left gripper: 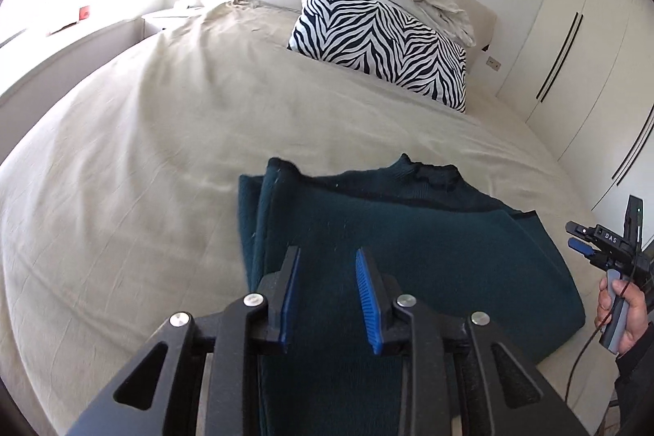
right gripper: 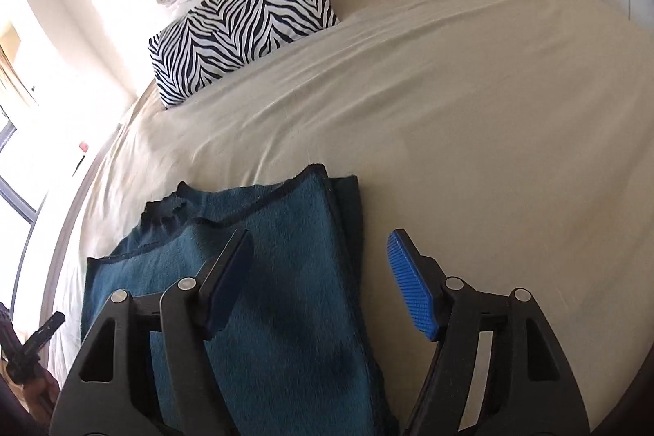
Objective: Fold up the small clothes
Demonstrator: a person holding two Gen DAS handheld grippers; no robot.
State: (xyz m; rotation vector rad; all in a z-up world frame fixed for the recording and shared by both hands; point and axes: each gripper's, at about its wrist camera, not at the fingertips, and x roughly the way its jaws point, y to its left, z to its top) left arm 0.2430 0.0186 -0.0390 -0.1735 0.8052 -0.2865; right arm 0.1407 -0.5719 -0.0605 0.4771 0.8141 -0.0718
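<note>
Left wrist view: my left gripper (left gripper: 327,297) hangs open above the folded teal sweater (left gripper: 408,252) on the bed (left gripper: 143,150); my right gripper (right gripper: 323,280) gapes, empty, at its edge.

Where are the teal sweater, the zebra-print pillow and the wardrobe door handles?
teal sweater (left gripper: 408,244): left wrist view, middle of the folded body.
zebra-print pillow (right gripper: 241,27): right wrist view, centre of its striped face.
wardrobe door handles (left gripper: 560,56): left wrist view, midway along the dark bars.
</note>
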